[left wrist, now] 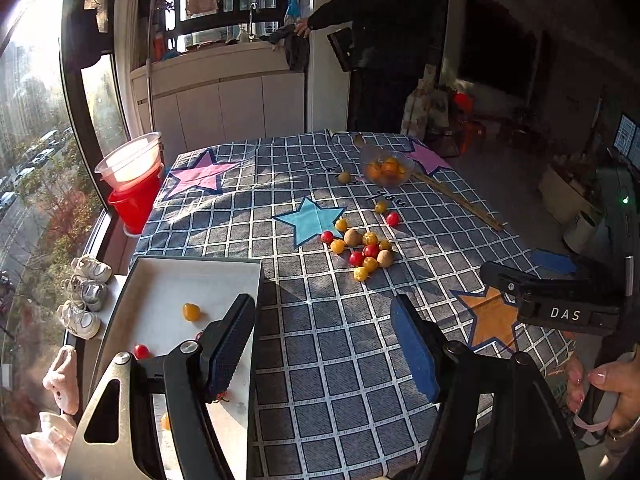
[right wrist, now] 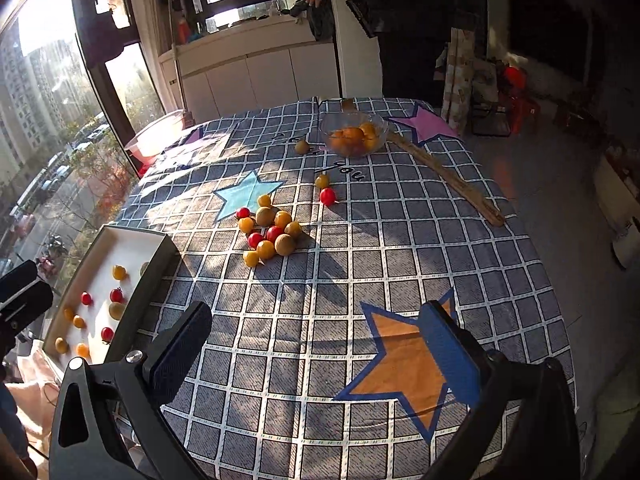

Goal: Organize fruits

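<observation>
A pile of small red and yellow tomatoes and brown kiwis [left wrist: 362, 250] lies mid-table; it also shows in the right wrist view [right wrist: 270, 234]. A white tray [left wrist: 168, 292] at the table's left edge holds several small fruits; its rim shows in the right wrist view [right wrist: 132, 236]. A glass bowl of oranges [left wrist: 386, 168] stands at the far side, also in the right wrist view [right wrist: 354, 132]. My left gripper [left wrist: 324, 344] is open and empty, beside the tray. My right gripper [right wrist: 320, 352] is open and empty above the orange star.
A checked cloth with stars [right wrist: 360, 240] covers the table. A wooden stick [right wrist: 448, 176] lies at the far right. A red bucket with a clear basin [left wrist: 134, 184] stands by the window. A person [left wrist: 384, 40] stands behind the table. Shoes [left wrist: 86, 296] line the sill.
</observation>
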Action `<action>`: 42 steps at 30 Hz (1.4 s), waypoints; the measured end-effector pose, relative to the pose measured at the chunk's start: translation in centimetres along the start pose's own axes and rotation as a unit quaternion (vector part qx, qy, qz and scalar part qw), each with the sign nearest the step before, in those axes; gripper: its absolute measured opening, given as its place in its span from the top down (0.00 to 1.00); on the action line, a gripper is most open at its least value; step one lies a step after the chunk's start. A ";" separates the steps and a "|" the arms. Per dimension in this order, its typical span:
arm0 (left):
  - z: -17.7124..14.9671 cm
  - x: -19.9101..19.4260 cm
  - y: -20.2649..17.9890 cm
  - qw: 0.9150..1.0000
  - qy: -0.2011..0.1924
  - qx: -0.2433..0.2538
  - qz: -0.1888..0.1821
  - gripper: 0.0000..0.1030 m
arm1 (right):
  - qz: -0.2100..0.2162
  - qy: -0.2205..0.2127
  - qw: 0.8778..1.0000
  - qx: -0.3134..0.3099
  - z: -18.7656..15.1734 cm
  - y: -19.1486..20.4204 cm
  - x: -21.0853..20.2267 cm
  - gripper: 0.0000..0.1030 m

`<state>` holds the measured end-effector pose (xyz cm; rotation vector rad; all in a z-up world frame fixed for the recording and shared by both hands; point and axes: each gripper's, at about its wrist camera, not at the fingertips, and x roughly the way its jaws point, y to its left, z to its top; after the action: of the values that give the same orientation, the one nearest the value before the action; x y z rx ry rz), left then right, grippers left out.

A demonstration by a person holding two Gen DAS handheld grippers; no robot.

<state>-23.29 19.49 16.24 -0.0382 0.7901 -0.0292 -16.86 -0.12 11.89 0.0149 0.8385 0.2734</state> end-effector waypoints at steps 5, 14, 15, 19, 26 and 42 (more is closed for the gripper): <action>0.3 4.8 -1.8 0.999 0.049 -0.004 0.006 0.31 | -0.004 -0.015 1.000 -0.022 3.8 -0.2 0.1 0.00; 1.0 10.0 -3.2 0.996 0.088 -0.003 0.027 0.31 | 0.003 0.016 1.000 -0.006 8.7 -1.8 5.1 0.00; 1.0 10.4 -3.2 0.995 0.091 -0.002 0.028 0.31 | 0.003 0.022 1.000 -0.007 8.8 -1.8 5.9 0.00; 1.2 12.5 -3.2 0.994 0.107 -0.003 0.031 0.31 | 0.004 0.043 0.999 -0.001 8.8 -2.3 8.7 0.00; 0.5 15.8 -3.1 0.991 0.132 -0.007 0.033 0.31 | 0.005 0.075 0.997 0.009 7.7 -3.2 13.0 0.00; -4.9 4.7 6.2 0.987 0.080 -0.055 0.124 0.00 | 0.123 0.113 0.983 -0.081 1.4 9.4 8.7 0.00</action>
<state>-23.43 25.39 9.17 -0.0421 0.9511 0.2511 -12.47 11.23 7.58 -0.0672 1.0394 0.5840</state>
